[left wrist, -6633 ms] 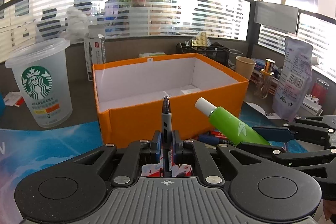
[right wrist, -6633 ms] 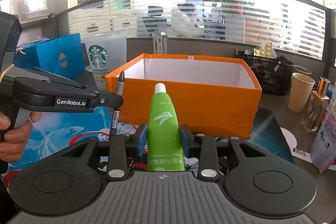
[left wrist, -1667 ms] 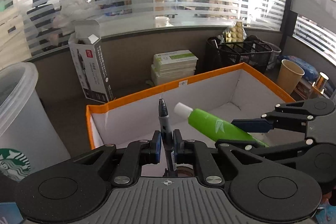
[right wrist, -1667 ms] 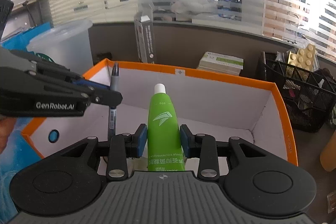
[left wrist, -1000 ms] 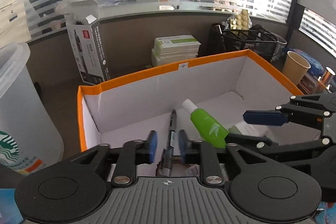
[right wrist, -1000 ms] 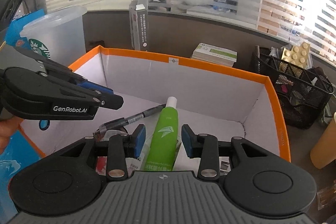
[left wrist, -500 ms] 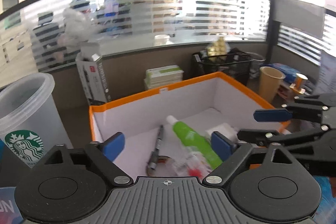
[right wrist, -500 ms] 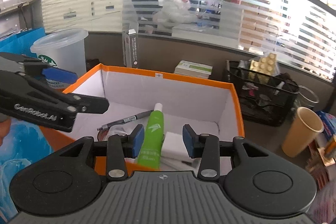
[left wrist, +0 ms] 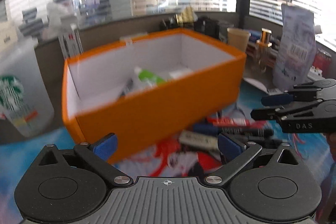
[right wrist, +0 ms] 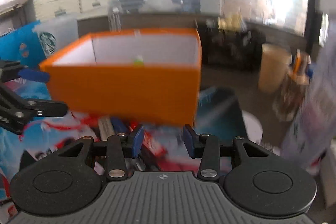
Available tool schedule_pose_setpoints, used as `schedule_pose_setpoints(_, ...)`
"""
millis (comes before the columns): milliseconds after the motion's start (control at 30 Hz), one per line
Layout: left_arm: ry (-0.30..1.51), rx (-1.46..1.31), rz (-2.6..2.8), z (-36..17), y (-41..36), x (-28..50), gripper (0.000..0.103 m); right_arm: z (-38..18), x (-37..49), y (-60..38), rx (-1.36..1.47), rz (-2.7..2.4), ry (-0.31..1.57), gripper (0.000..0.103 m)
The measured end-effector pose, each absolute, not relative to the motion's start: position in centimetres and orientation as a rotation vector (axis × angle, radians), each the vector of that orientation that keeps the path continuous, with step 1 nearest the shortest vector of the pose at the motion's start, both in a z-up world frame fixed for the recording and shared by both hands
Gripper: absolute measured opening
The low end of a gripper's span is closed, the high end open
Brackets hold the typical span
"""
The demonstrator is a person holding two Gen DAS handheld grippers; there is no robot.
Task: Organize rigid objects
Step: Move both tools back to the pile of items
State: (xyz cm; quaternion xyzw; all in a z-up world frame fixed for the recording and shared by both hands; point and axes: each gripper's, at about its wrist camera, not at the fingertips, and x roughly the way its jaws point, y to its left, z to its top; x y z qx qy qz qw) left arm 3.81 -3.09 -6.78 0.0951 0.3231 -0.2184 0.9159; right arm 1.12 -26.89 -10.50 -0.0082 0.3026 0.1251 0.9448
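Left wrist view shows the left tongs point(left wrist: 167, 145) spread wide with nothing between the blue pads; the jaws have just been opening. Beyond them stands the orange box point(left wrist: 159, 106) on the surface point(left wrist: 31, 152), which is covered by a colourful printed sheet. Inside the box lie the green tube point(left wrist: 150, 77) with its white cap, a dark pen point(left wrist: 126, 88) just beside it and a white item point(left wrist: 180, 74) further right, all blurred. On the sheet near the box's front right corner lie several markers point(left wrist: 229, 126), red and dark ones close together. The right tongs point(left wrist: 264, 107) reach in from the right, apart from the markers. A clear cup with a green logo point(left wrist: 14, 93) stands left of the box.

Right wrist view shows the right tongs point(right wrist: 163, 141) partly apart and empty, above the blurred markers point(right wrist: 151, 145). Only the tip of the green tube point(right wrist: 138, 60) shows over the box wall point(right wrist: 126, 91). A paper cup point(right wrist: 273, 66) stands to the right.
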Motion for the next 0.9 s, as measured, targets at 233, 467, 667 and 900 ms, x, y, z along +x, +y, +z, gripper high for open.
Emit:
schedule_pose_setpoints(233,0.733,0.161,-0.411,-8.7,-2.0,4.2,0.102,-11.9,0.6,-27.1,-0.092,0.304,0.646,0.038)
schedule_pose_setpoints(467,0.764,0.132,-0.403,-9.4,-1.3,4.4,0.102,-11.8,0.3,-26.7,-0.142,0.362,0.668,0.038)
schedule_pose_setpoints(667,0.794,0.13,-0.404,-10.2,-1.4,4.4,0.102,-12.5,1.0,-27.0,-0.133,0.338,0.697,0.038)
schedule_pose_setpoints(900,0.821,0.113,-0.399,-11.0,-0.7,4.3,0.102,-12.6,0.0,-24.9,-0.153,0.397,0.697,0.039)
